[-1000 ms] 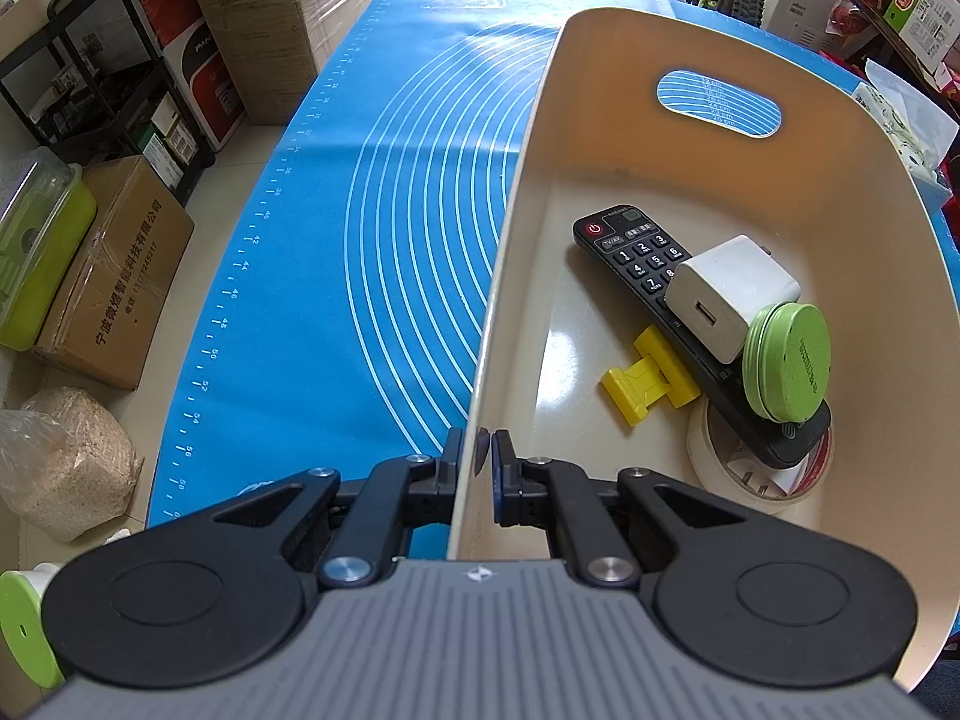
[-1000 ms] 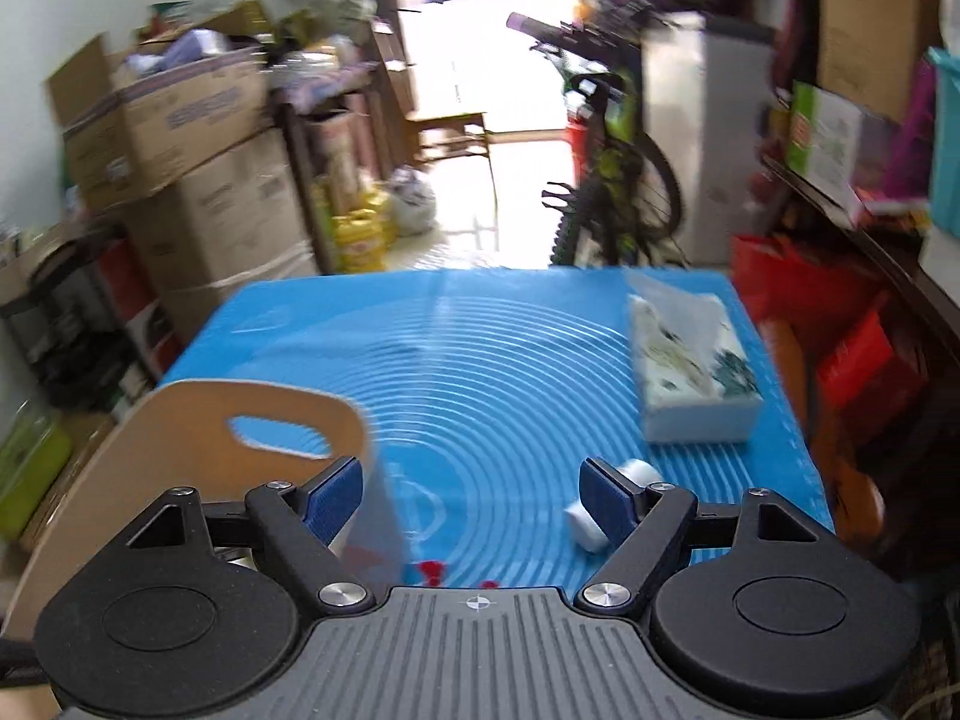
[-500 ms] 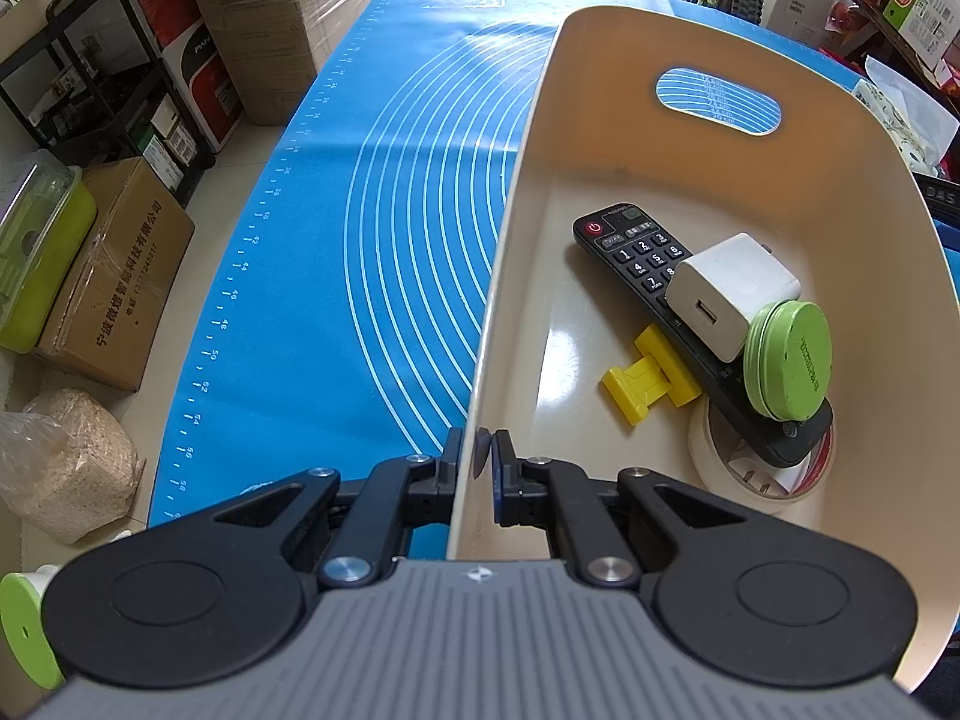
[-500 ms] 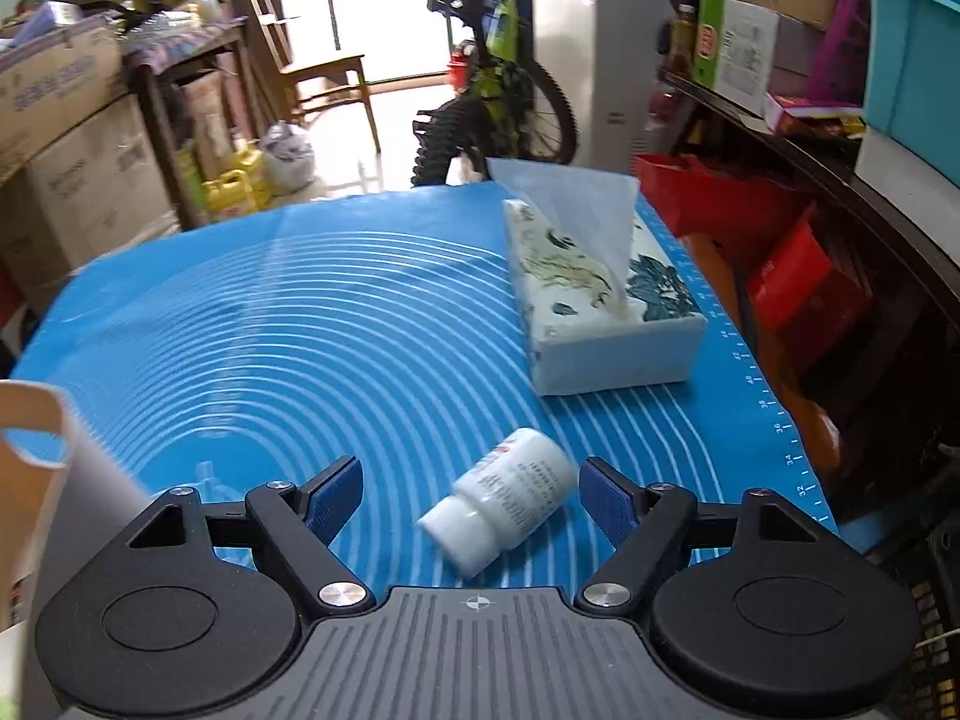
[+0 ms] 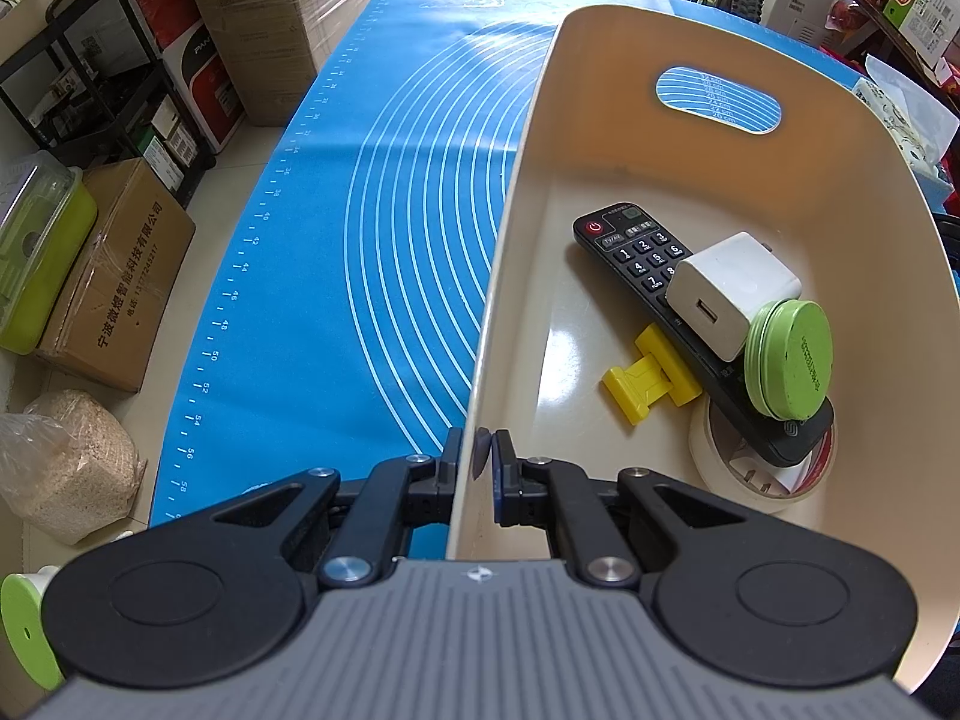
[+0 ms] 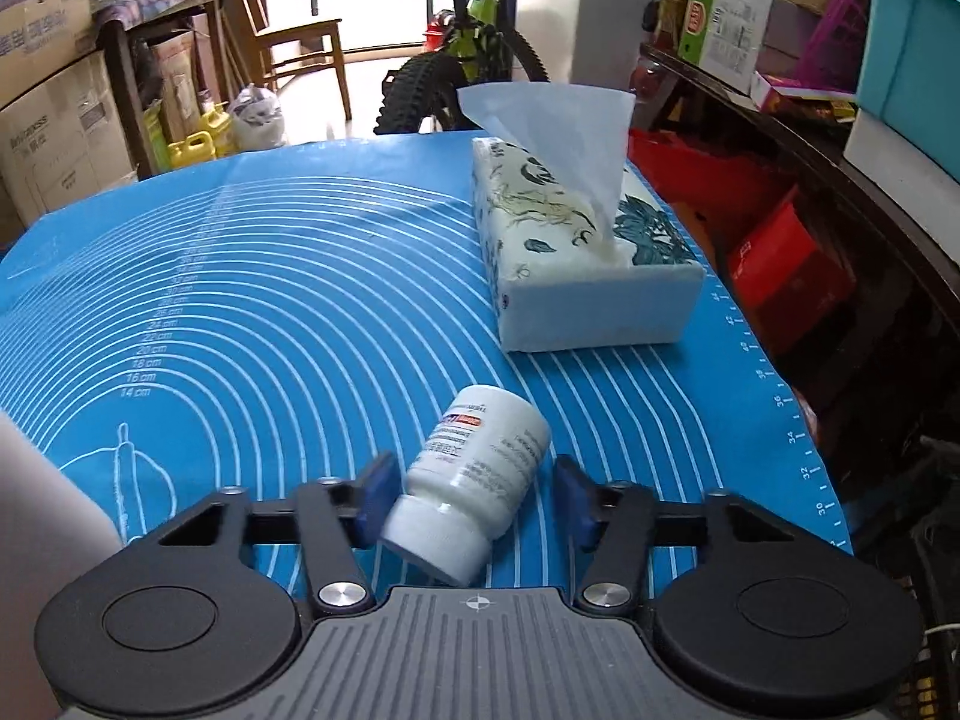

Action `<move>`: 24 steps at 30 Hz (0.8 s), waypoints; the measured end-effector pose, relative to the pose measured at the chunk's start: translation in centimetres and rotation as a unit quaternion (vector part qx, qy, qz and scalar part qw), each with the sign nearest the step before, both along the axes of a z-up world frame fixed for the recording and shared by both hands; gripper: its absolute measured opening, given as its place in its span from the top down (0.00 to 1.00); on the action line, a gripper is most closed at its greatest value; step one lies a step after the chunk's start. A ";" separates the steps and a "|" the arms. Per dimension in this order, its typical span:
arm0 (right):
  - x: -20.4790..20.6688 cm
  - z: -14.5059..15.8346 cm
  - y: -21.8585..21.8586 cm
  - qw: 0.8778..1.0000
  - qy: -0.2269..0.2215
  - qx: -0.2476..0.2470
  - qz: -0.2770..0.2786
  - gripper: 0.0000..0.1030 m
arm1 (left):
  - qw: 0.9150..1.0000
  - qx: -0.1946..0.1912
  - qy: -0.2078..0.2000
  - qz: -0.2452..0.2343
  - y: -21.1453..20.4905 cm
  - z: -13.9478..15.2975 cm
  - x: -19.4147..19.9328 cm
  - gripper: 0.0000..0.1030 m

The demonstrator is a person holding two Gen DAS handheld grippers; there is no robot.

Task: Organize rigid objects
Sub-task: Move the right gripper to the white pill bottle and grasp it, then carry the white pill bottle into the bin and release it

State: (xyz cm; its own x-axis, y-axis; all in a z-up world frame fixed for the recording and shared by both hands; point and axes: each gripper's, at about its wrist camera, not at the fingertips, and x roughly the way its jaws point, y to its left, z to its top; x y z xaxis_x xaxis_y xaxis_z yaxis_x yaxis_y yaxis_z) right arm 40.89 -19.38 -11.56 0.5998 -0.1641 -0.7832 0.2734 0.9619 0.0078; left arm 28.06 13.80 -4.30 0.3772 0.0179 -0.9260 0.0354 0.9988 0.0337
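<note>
Left gripper [image 5: 477,468] pinching bin [image 5: 498,276] wall, right gripper [image 6: 474,495] (open) straddling bottle [image 6: 480,474]

Place: a cluttered home storeroom or garage.
Floor: cardboard boxes [image 5: 114,276] are piling up beside the table's left edge.
Back: a bicycle [image 6: 462,54] is standing by a wooden chair [image 6: 300,54].
Right: shelves [image 6: 798,114] are holding boxes.

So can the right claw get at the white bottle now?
Probably yes: the bottle lies on its side between the open right claw fingers, with nothing in between.
</note>
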 end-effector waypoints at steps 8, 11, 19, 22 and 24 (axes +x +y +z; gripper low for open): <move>-2.0 0.4 -1.0 1.000 -0.001 0.004 -0.003 0.57 | 1.000 0.000 0.001 0.000 0.0 0.0 0.0 0.90; -3.3 1.4 -0.9 1.000 -0.008 0.006 0.012 0.57 | 1.000 0.000 0.001 0.001 0.0 0.0 0.0 0.90; -6.8 5.5 -0.2 0.997 -0.057 -0.017 0.047 0.57 | 1.000 -0.001 0.001 0.002 0.1 0.1 0.0 0.90; -8.1 7.3 0.5 0.995 -0.074 -0.016 0.067 0.57 | 1.000 -0.001 0.001 0.003 0.1 0.1 0.0 0.90; -9.0 8.6 1.3 0.993 -0.085 -0.010 0.082 0.57 | 1.000 -0.001 0.001 0.003 0.1 0.1 0.0 0.90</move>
